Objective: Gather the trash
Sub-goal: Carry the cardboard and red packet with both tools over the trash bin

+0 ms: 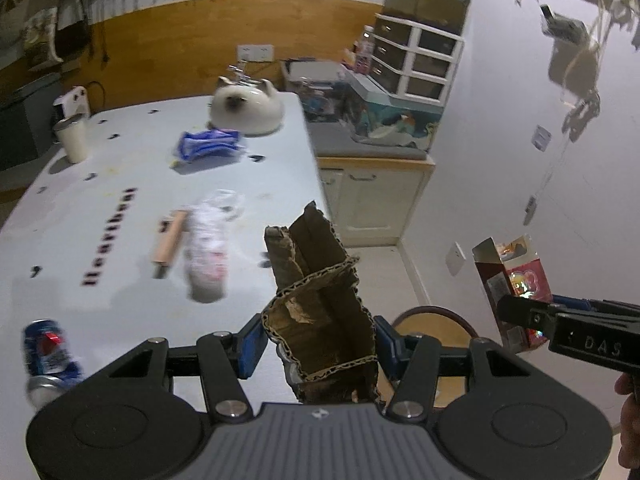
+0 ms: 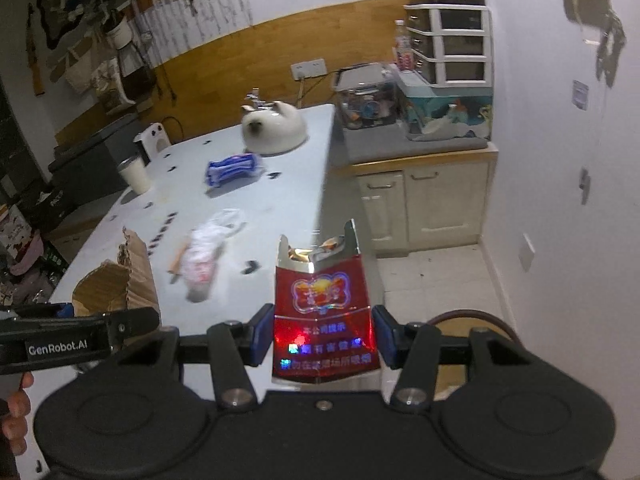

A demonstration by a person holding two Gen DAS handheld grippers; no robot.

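Observation:
My left gripper (image 1: 318, 346) is shut on a crumpled piece of brown corrugated cardboard (image 1: 320, 296) that stands up between its blue pads, out past the white table's right edge. My right gripper (image 2: 322, 338) is shut on an open red cigarette box (image 2: 322, 312) with a silver lining. Each gripper shows in the other's view: the right gripper (image 1: 520, 312) with the red box (image 1: 516, 280) at the right, the left gripper (image 2: 132, 322) with the cardboard (image 2: 120, 284) at the left. On the table lie a blue drink can (image 1: 48, 356), a crumpled white plastic bag (image 1: 208, 248) and a blue wrapper (image 1: 208, 146).
The white table (image 1: 100, 220) also bears a wooden stick (image 1: 170, 238), a white cup (image 1: 74, 140) and a cat-shaped white pot (image 1: 248, 106). A round wooden stool (image 1: 436, 328) stands on the floor below the grippers. A cabinet (image 1: 376, 196) with boxes and drawers lines the right wall.

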